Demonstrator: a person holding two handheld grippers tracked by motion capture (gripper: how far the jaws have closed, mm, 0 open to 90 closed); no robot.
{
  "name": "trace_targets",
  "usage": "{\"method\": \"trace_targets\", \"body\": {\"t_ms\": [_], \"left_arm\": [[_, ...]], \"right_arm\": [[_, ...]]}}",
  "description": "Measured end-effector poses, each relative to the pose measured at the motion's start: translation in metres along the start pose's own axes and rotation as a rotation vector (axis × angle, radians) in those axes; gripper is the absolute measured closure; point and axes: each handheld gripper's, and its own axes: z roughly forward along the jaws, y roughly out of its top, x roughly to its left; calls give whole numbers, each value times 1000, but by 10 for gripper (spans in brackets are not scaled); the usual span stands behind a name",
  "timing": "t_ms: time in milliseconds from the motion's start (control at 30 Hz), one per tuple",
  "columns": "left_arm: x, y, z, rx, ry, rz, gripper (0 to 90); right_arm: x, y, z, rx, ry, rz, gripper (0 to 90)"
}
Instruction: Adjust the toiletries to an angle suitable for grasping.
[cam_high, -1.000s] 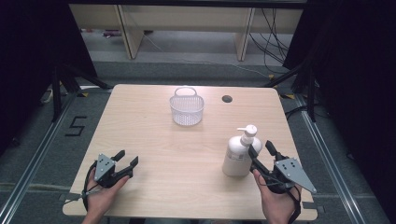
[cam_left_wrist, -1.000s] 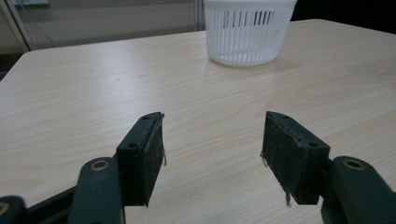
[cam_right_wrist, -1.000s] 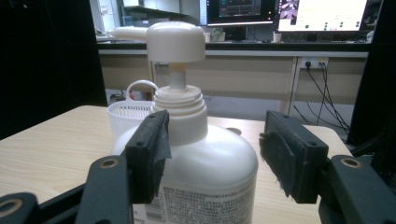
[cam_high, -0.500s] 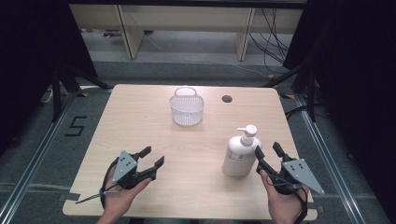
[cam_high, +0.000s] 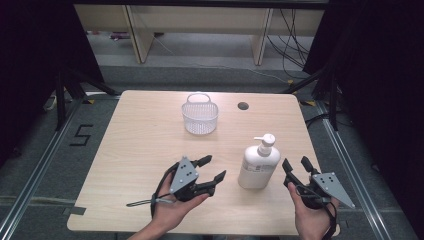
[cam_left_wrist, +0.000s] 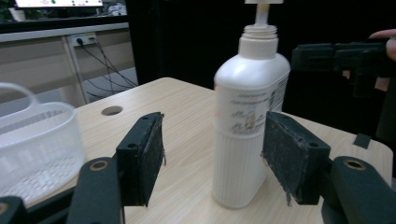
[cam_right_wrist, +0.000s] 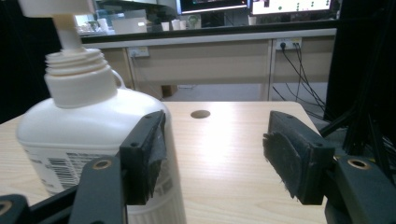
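A white pump bottle (cam_high: 258, 167) stands upright on the wooden table (cam_high: 145, 150), right of centre near the front. My left gripper (cam_high: 214, 168) is held above the table just left of the bottle, jaws open and pointing at it. In the left gripper view the bottle (cam_left_wrist: 247, 126) stands a short way ahead of the open left gripper (cam_left_wrist: 212, 140), untouched. My right gripper (cam_high: 296, 163) is open just right of the bottle. In the right gripper view the bottle (cam_right_wrist: 79, 130) sits beyond the left jaw, and nothing is between the jaws of the right gripper (cam_right_wrist: 215, 144).
A clear plastic basket (cam_high: 200, 116) with a handle stands at the back centre of the table, also seen as the basket (cam_left_wrist: 37, 144) in the left gripper view. A round cable hole (cam_high: 243, 106) is in the tabletop behind the bottle. Dark floor surrounds the table.
My left gripper has swung from the front left of the table rightward and upward, close to the bottle. The right gripper has shifted slightly at the bottle's right side. The bottle has stayed put.
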Motion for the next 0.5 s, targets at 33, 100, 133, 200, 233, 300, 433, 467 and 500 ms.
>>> {"method": "trace_targets", "body": {"t_ms": [33,100,133,200,233,300,433,467,500], "left_arm": [[-3,3,5,-2,-8,4,380],[-9,9,16,-9,-20,4,385],[-11,13,21,-13,-30,3,391],[-16,18,31,-25,-34,-5,411],[-19,20,36,-33,-30,-5,417],[-21,22,39,-39,-24,-12,422],[-36,31,54,-65,27,-28,428],[-36,31,54,-65,27,-28,429],[-44,33,60,-72,44,-23,431]], "right_arm": [[-1,-1,0,5,-8,8,385],[-4,-2,0,-1,-12,12,384],[-5,-2,-1,14,-19,12,384],[-10,-2,0,8,-19,0,383],[-10,-3,-1,10,-27,17,382],[-12,-3,-2,9,-24,25,382],[-16,-3,-3,16,-33,31,380],[-16,-3,-3,29,-39,39,379],[-17,-3,-3,21,-34,39,378]]}}
